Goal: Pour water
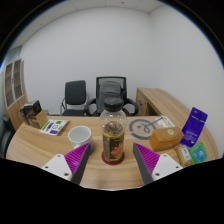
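Observation:
A clear jar with a dark lid and amber contents stands upright on a red coaster on the wooden table. It is just ahead of my gripper, in line with the gap between the purple-padded fingers, with room at both sides. My gripper is open and holds nothing. A white bowl rests to the left of the jar.
To the right lie a round black-rimmed object, a tan box, a purple packet and a green pack. A green-and-white box sits at the left. Two office chairs stand beyond the table.

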